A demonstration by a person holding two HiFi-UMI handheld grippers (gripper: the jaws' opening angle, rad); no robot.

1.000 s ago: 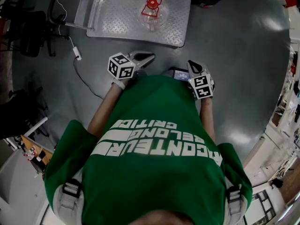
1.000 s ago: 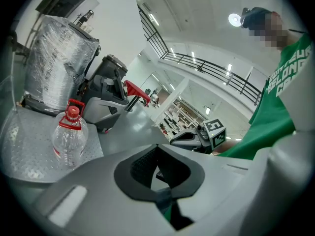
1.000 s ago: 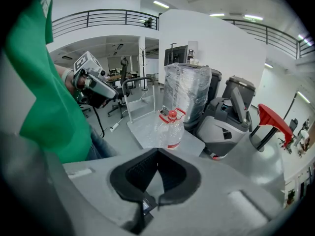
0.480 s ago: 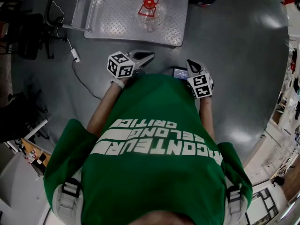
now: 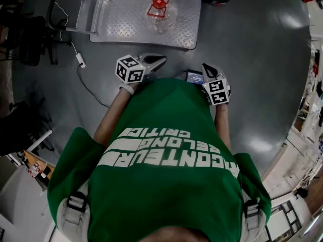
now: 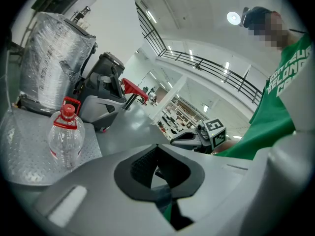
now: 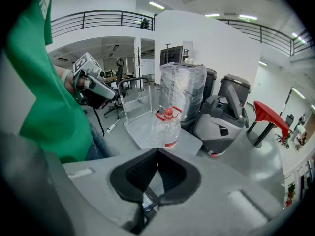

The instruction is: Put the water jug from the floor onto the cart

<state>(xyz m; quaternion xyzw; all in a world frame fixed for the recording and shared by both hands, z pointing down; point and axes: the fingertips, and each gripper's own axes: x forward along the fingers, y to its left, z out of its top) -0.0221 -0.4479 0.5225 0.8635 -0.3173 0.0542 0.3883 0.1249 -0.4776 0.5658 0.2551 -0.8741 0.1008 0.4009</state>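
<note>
Standing upright, jug (image 5: 161, 19), cap (image 5: 158, 3) up, seemingly empty

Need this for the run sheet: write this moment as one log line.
water jug: upright on cart | left gripper: shut, empty, at chest | right gripper: shut, empty, at chest

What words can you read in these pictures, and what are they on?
"ACONTEUR", "BELONG", "CRITIC": white print on the person's green shirt, upside down in the head view; the first word's start is out of sight.
Water jug label: too small to read.
Marker cubes: black-and-white patterns, no letters.
Small screen: too small to read.
</note>
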